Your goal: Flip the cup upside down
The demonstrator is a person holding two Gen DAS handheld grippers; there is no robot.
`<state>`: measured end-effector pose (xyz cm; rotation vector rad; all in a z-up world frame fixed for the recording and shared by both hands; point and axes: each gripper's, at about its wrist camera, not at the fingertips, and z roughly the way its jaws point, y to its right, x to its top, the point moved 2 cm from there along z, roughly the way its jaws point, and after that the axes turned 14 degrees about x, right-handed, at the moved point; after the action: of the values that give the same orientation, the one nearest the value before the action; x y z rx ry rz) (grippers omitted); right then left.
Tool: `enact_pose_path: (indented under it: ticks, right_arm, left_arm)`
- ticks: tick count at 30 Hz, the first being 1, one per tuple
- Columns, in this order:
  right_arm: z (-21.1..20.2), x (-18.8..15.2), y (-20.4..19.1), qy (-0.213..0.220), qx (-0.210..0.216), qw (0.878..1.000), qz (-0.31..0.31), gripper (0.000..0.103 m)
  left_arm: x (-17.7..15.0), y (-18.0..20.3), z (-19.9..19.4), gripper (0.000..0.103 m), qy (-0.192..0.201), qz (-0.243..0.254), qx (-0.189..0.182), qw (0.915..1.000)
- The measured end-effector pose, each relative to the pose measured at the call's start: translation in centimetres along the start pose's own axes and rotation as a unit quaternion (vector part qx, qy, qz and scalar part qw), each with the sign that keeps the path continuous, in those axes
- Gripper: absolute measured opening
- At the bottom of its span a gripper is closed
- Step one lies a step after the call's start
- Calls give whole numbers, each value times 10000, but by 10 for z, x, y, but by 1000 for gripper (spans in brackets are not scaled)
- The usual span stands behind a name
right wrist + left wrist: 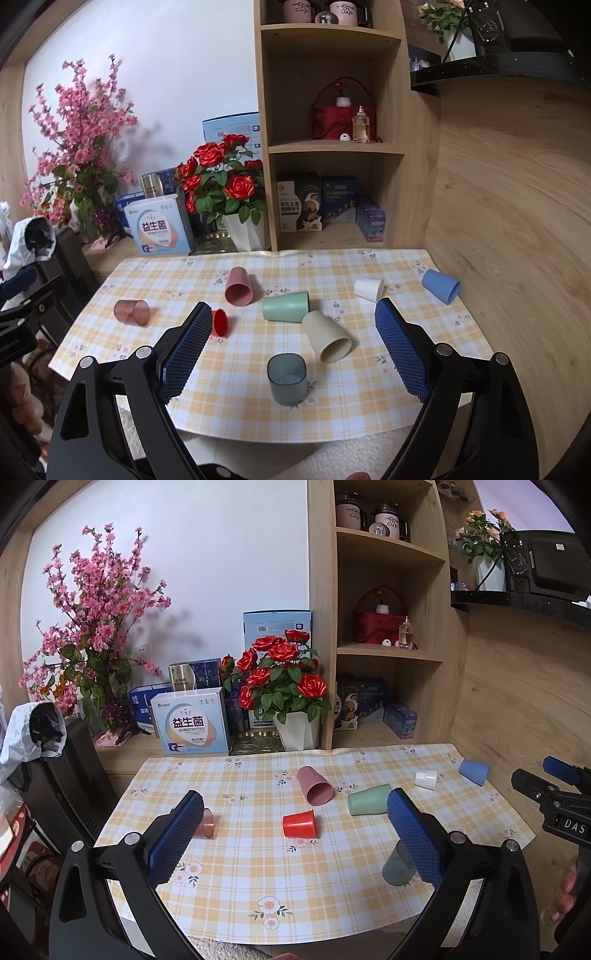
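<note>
Several cups lie on a yellow checked tablecloth (240, 406). A translucent grey-blue cup (287, 378) stands upright, mouth up, near the front edge; it also shows in the left wrist view (397, 866), partly behind a finger. On their sides lie a cream cup (328, 338), a green cup (286, 306), a pink cup (239, 286), a red cup (219, 322), a brown translucent cup (132, 312), a white cup (369, 288) and a blue cup (441, 285). My left gripper (295, 830) is open above the red cup (300, 824). My right gripper (291, 350) is open above the cream and grey-blue cups.
Red roses in a white pot (245, 230), boxes (159, 230) and pink blossoms (77, 147) stand behind the cloth. A wooden shelf unit (332, 147) rises at the back. A wood wall (517, 221) borders the right side. A dark chair (70, 782) stands at left.
</note>
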<state>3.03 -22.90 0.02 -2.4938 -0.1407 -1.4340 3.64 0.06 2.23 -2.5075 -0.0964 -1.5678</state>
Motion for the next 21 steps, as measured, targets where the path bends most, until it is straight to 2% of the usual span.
enact_pose_path:
  ticks: [21]
  right_arm:
    - [-4, 0, 2, 48, -29, 10000, 45, 86]
  left_arm:
    - [-2, 2, -4, 97, -37, 43, -83, 9999]
